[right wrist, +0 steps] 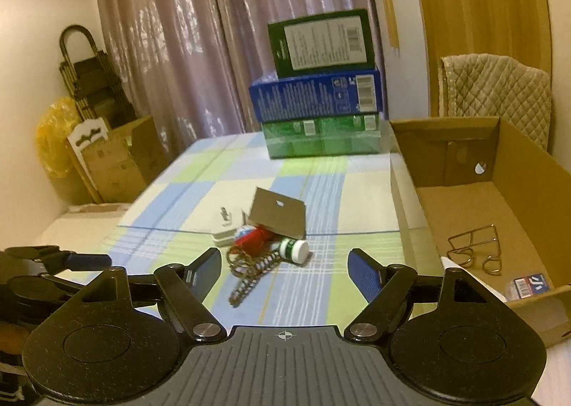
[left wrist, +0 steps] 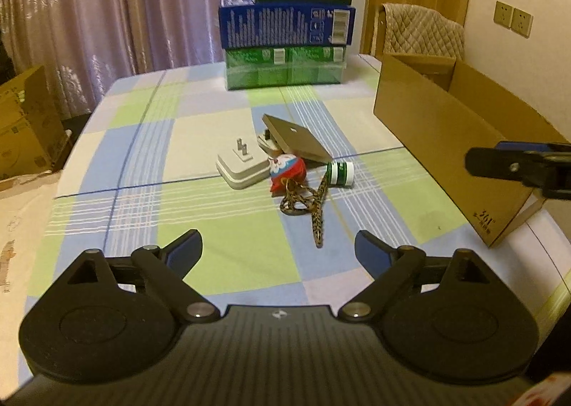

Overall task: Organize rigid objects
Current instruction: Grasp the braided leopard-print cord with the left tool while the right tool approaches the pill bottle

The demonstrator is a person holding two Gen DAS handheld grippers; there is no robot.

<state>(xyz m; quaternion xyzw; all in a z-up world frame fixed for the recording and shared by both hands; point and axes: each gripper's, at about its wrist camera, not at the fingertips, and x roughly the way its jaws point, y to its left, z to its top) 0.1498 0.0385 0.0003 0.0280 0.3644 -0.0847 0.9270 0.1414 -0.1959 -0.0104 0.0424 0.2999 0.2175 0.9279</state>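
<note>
— Fingers (left wrist: pixel 187 252) of the left gripper (left wrist: pixel 276 250) spread wide, grasping nothing; hovered low in frame over the checked tablecloth (left wrist: pixel 200 141). Same on the other side?

— Yes. Right gripper (right wrist: pixel 283 272) likewise released, pads (right wrist: pixel 364 275) apart, nothing between them.

— And the clutter?

— Heaped at mid-frame: white plug adapter (left wrist: pixel 242 165), red toy (left wrist: pixel 287 170) touching it, tan card (left wrist: pixel 296 138) tilted over both, green-and-white bottle (left wrist: pixel 340 174) on its side just right, patterned lanyard (left wrist: pixel 310 206) trailing toward the lower edge.

— Box?

— Cardboard box (right wrist: pixel 517 163) at right of frame, open; held a wire piece (right wrist: pixel 473 249) and a small packet (right wrist: pixel 528 286). Stacked cartons (right wrist: pixel 317 95) at upper centre.
</note>
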